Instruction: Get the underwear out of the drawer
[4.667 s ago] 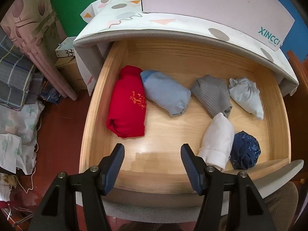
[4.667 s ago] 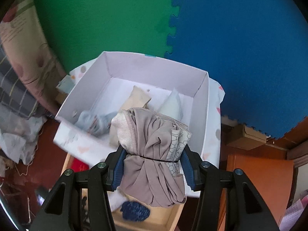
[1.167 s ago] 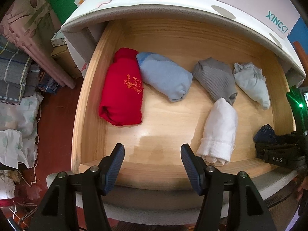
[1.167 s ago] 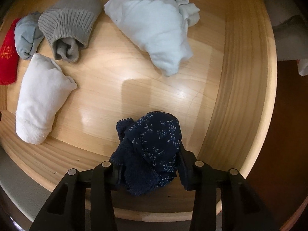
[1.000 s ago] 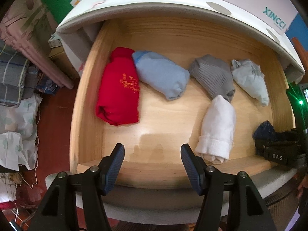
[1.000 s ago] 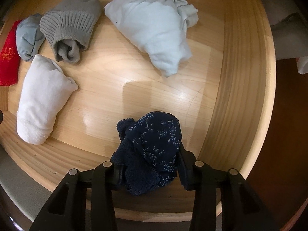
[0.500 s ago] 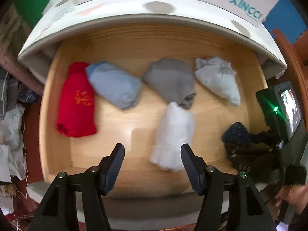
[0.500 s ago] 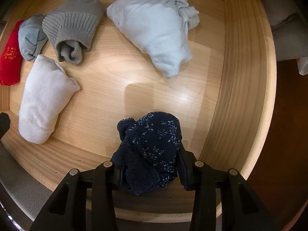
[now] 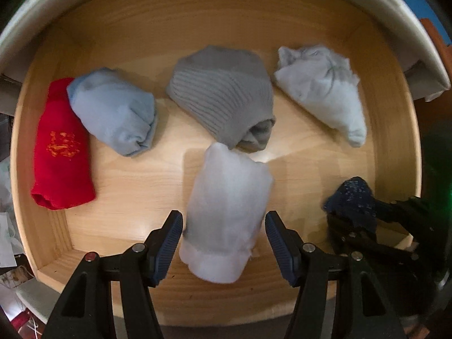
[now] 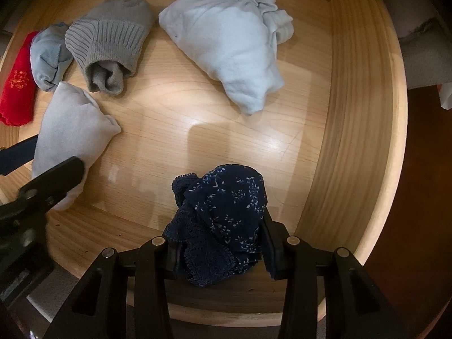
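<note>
Right gripper (image 10: 220, 243) clamps navy floral underwear (image 10: 223, 220) low in the wooden drawer (image 10: 353, 141) – front right corner. Left gripper (image 9: 223, 243) straddles white roll (image 9: 226, 214), jaws apart, not pressing.

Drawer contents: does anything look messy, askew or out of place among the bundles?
Mostly tidy rolls. The pale blue bundle at the drawer's back right is loosely crumpled, not rolled like the grey, white and red ones. Nothing spilled or damaged.
</note>
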`<state>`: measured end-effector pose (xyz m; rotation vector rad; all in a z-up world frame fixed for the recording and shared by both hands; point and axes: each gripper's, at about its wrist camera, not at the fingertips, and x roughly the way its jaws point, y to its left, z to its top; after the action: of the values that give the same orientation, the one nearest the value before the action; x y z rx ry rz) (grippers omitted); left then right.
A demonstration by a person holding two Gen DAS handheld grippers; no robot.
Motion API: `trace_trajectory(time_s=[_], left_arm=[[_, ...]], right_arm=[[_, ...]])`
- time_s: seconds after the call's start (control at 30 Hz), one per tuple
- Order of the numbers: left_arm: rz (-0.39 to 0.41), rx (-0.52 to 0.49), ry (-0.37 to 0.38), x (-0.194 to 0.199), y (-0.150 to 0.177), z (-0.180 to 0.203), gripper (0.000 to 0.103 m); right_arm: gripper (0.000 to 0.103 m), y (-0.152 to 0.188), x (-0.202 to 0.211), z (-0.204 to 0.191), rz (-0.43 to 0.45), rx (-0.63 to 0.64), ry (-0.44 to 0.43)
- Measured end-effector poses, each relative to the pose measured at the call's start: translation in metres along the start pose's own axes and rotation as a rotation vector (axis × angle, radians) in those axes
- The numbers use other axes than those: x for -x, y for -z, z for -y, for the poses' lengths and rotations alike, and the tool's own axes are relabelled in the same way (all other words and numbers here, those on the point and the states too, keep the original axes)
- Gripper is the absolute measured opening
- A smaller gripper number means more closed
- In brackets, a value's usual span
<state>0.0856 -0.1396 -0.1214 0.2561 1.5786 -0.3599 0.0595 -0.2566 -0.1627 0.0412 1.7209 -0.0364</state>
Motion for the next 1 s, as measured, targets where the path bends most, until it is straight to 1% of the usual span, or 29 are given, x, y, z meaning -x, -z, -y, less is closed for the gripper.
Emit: trace_trajectory(time_s=[0.1, 0.23, 0.3, 0.33, 0.37, 0.4, 0.63, 0.83, 1.0], left_arm=[[-0.017, 0.026, 0.022, -0.003, -0.005, -0.003, 0.062], [-0.007, 0.040, 0.014, -0.004, -0.008, -0.006, 0.062], [-0.007, 0.049, 0.028, -0.003, -0.004, -0.013, 0.062], [-0.008, 0.049, 0.031, -0.003, -0.004, -0.013, 0.061], [-0.005, 0.047, 0.031, -0.003, -0.005, -0.013, 0.056], [-0.003, 0.047, 0.029, -0.003, -0.004, -0.015, 0.055], [0.007, 0.041, 0.041, -0.003, -0.004, -0.024, 0.053], [-0.005, 0.062, 0.061, 0.001, 0.007, -0.060, 0.053], [-0.005, 0.082, 0.057, 0.002, 0.010, -0.080, 0.053]], right_arm=[[0.039, -0.001, 0.000, 0.001, 0.001, 0.000, -0.003], [0.039, -0.001, 0.000, 0.001, 0.003, -0.001, -0.008], [0.040, -0.001, 0.000, 0.001, 0.003, -0.002, -0.011], [0.040, -0.001, 0.000, 0.001, 0.003, -0.002, -0.010], [0.040, -0.002, 0.000, 0.001, 0.003, -0.002, -0.010], [0.040, -0.001, 0.000, 0.001, 0.003, -0.002, -0.010], [0.040, -0.002, 0.000, 0.001, 0.004, -0.001, -0.012], [0.040, -0.002, 0.000, 0.001, 0.005, -0.002, -0.014], [0.040, -0.003, 0.001, 0.001, 0.007, -0.002, -0.017]])
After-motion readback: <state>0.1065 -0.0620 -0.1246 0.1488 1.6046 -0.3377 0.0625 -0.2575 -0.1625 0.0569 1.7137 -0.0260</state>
